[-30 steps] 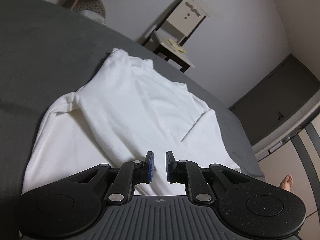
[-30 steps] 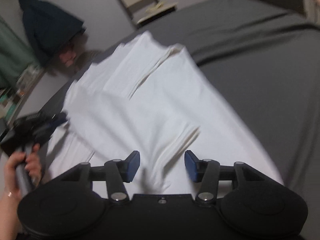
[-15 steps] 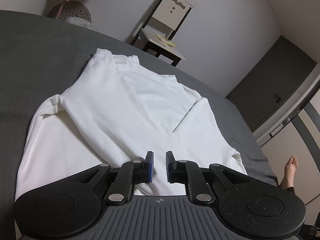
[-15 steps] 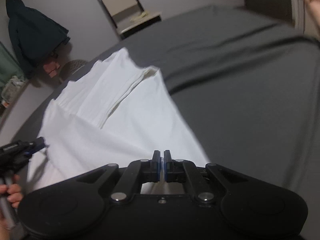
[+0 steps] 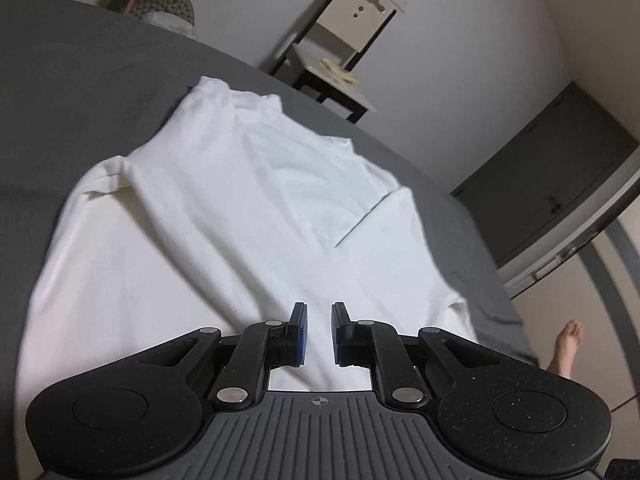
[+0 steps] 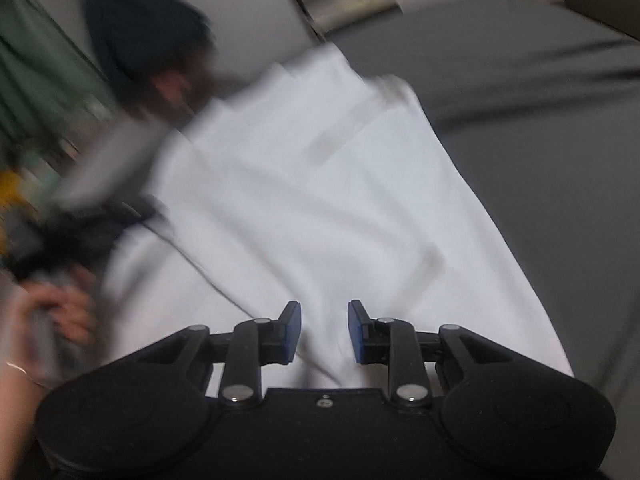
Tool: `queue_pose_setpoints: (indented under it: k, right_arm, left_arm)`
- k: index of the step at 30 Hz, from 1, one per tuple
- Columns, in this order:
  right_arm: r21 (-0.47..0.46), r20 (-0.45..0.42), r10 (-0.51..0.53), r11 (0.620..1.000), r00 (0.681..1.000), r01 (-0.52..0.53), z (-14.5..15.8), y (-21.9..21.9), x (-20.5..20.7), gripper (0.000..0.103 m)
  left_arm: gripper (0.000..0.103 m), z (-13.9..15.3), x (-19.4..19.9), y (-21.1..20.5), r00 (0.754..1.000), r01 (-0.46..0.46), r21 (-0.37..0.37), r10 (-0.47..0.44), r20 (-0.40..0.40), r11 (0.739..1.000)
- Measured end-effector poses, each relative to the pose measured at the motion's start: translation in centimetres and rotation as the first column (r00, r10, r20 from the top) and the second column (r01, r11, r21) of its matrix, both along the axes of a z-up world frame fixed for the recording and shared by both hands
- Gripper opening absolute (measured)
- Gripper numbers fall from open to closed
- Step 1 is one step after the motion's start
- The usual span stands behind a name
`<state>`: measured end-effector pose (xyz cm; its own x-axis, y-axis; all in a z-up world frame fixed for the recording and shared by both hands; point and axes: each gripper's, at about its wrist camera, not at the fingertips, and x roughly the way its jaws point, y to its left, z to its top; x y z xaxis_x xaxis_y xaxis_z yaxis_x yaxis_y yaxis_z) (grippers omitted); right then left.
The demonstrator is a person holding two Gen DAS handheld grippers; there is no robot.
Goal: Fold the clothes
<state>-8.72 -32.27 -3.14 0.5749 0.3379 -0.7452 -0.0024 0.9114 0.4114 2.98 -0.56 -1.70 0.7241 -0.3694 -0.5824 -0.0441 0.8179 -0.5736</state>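
Left claw (image 5: pixel 318 334) and right claw (image 6: pixel 324 332) both spread above the white garment (image 5: pixel 240 216) on grey bed (image 5: pixel 80 80)

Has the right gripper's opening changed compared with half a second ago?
Yes. The right gripper was shut then, pads touching; now its jaws stand apart over the white shirt on the grey bed.
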Motion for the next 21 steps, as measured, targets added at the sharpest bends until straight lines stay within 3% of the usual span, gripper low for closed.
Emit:
queue_pose_setpoints:
  k: [2,4,6,8,11,13,15,18,20,21]
  right_arm:
    - [-0.031,-0.017,-0.022,0.999,1.000,0.021,0.2,-0.1,-0.4,0.016]
    - [-0.044,0.038,0.008,0.999,0.999,-0.007,1.2,0.4,-1.1,0.020]
    - [-0.052,0.094,0.065,0.997,0.993,-0.060,1.7,1.3,-1.3,0.038]
    - [-0.059,0.045,0.056,0.997,0.997,-0.053,1.2,1.7,-0.6,0.042]
    - [-0.069,-0.020,0.045,0.996,0.999,-0.047,0.7,2.4,0.4,0.041]
    - [-0.067,0.015,0.067,0.996,0.998,-0.066,2.3,2.8,1.0,0.044]
    - [-0.062,0.102,0.074,0.996,0.992,-0.068,3.7,2.9,1.8,0.071]
    - [-0.096,0.244,0.074,0.994,0.967,-0.052,5.1,3.4,4.2,0.097]
    - [-0.109,0.299,0.076,0.993,0.951,-0.046,5.8,3.5,6.8,0.102]
    - [-0.108,0.309,0.076,0.993,0.948,-0.044,6.0,3.5,8.4,0.103]
  left_arm:
    - [0.012,0.3,-0.3,0.1,1.000,-0.008,0.021,0.009,-0.008,1.000]
    - [0.012,0.7,-0.4,0.5,1.000,-0.016,0.038,0.017,-0.007,0.999]
    - [0.012,1.1,-0.5,0.9,1.000,-0.025,0.055,0.025,-0.005,0.998]
    - [0.011,1.6,-0.6,1.4,0.999,-0.033,0.072,0.033,-0.004,0.997]
    - [0.011,2.2,-0.7,2.0,0.999,-0.045,0.098,0.045,-0.001,0.994]
    - [0.011,2.7,-0.8,2.4,0.999,-0.053,0.115,0.053,0.001,0.992]
    - [0.011,3.1,-0.9,2.8,0.998,-0.061,0.131,0.061,0.003,0.989]
    - [0.011,2.6,-0.2,3.1,0.997,-0.061,0.255,0.049,0.054,0.965]
    - [0.012,2.4,0.5,3.5,0.997,-0.045,0.320,0.022,0.076,0.946]
    - [0.012,2.4,0.9,4.2,0.997,-0.032,0.301,0.008,0.080,0.953]
